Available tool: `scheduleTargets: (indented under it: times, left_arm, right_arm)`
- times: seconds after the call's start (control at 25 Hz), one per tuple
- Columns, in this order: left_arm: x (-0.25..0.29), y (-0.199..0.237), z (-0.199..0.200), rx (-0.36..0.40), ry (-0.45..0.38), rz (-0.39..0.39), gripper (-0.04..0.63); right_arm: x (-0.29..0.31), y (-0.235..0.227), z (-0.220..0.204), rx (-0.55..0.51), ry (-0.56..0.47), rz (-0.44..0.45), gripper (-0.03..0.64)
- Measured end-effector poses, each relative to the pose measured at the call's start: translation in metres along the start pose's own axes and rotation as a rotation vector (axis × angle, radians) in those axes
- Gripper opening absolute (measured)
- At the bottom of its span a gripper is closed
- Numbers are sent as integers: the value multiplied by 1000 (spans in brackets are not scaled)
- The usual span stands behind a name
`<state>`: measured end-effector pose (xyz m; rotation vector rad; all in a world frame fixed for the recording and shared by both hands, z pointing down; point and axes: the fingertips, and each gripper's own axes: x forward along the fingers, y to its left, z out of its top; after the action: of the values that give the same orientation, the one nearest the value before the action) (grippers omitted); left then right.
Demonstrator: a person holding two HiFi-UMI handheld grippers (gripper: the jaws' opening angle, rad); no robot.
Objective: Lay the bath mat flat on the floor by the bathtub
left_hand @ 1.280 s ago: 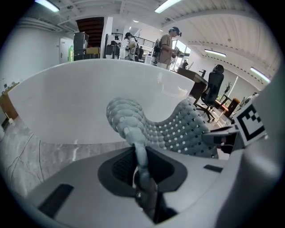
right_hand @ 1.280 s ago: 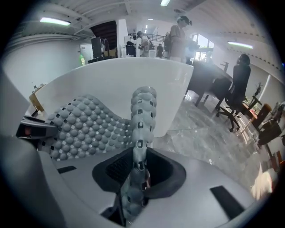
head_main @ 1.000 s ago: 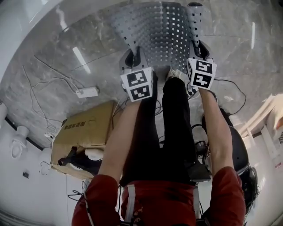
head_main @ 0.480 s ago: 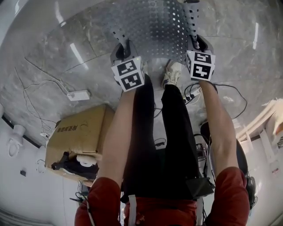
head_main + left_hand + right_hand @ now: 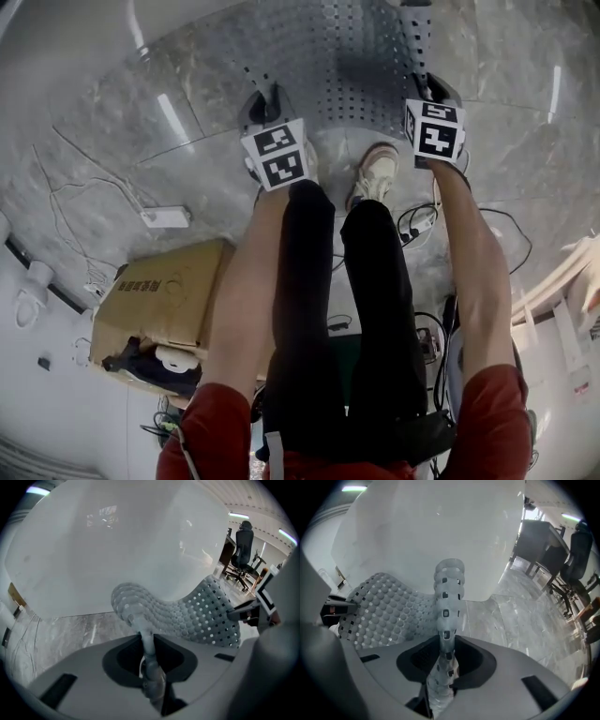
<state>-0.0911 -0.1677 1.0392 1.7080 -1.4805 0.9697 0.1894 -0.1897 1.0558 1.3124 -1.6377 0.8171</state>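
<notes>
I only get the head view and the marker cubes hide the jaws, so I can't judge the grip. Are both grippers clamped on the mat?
Observer: Left gripper view: the left gripper has its jaws shut on a bunched edge of the mat.
Operator: And the right?
Observer: Right gripper view: the right gripper pinches a folded edge too.
Operator: Is the mat flat?
Observer: No, it sags between them in front of the bathtub.

My left arm and right arm reach down, side by side. My left gripper and right gripper point steeply downward, each pinching the bath mat by an edge.
</notes>
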Motion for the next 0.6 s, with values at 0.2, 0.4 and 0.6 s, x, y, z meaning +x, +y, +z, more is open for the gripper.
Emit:
scheduleTargets:
  times: [0.2, 0.4, 0.6]
  left_arm:
    - [24, 11, -14, -5, 24, 39, 64]
    - [45, 22, -32, -40, 51, 86, 65]
    - [66, 41, -41, -1, 76, 117, 71]
  right_arm:
    - [26, 1, -7, -1, -1, 6, 107]
    - [49, -7, -5, -9, -4, -7, 109]
    - [70, -16, -11, 6, 16, -30, 114]
